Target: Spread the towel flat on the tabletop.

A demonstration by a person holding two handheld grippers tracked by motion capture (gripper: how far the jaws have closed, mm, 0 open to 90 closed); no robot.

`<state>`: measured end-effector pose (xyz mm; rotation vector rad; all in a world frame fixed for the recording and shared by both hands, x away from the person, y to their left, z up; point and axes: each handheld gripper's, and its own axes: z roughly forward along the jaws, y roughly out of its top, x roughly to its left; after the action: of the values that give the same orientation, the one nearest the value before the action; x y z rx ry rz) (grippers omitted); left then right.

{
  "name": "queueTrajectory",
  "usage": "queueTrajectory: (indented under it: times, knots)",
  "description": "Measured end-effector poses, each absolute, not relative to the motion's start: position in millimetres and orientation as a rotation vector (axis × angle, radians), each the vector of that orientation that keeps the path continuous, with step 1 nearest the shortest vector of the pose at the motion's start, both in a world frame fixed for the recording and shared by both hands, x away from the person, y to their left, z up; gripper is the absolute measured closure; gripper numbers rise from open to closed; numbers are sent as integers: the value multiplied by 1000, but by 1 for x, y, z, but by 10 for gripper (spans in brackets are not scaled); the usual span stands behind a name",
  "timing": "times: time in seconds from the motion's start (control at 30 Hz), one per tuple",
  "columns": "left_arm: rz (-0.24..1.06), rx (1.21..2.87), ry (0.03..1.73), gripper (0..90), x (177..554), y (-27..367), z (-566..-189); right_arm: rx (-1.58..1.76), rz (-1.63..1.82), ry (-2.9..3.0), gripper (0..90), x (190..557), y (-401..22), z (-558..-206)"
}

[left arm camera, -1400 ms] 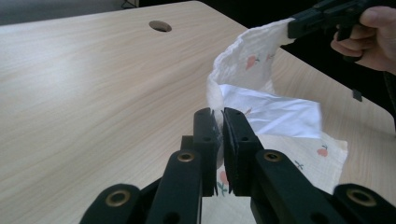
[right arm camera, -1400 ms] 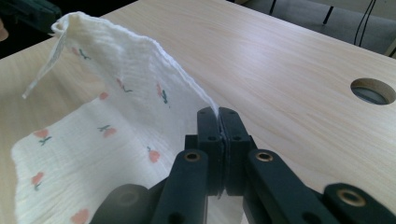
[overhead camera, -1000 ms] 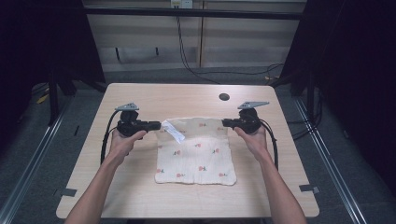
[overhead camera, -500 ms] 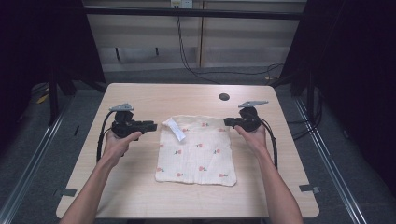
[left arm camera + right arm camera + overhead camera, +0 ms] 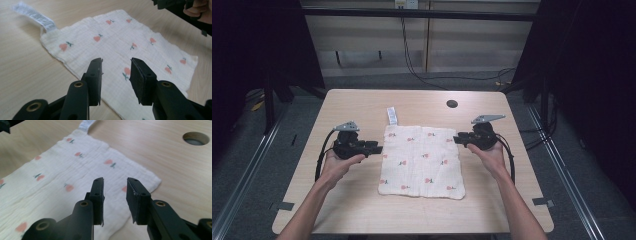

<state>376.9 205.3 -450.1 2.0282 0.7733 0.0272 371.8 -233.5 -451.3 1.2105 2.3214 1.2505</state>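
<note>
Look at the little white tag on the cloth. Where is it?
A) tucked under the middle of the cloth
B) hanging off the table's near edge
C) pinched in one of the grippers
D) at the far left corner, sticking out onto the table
D: the tag sticks out from the far left corner of the cloth and lies on the table.

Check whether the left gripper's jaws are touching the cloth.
Apart. The left gripper view shows the left gripper with jaws spread, just opened, nothing between them, raised over the cloth lying flat.
</note>
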Motion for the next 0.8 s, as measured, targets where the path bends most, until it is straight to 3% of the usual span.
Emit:
queueTrajectory:
  times: [0.4,0.63,0.8]
  knots:
    - [1,2112,731,612,358,184,-479,1124,1165,2473,647,320,-221,-477]
    - [37,2174,714,561,357,170,-491,1176,1187,2482,662,319,-220,-492]
    - [21,2240,651,552,348,165,-498,1165,1150,2460,615,322,-219,-495]
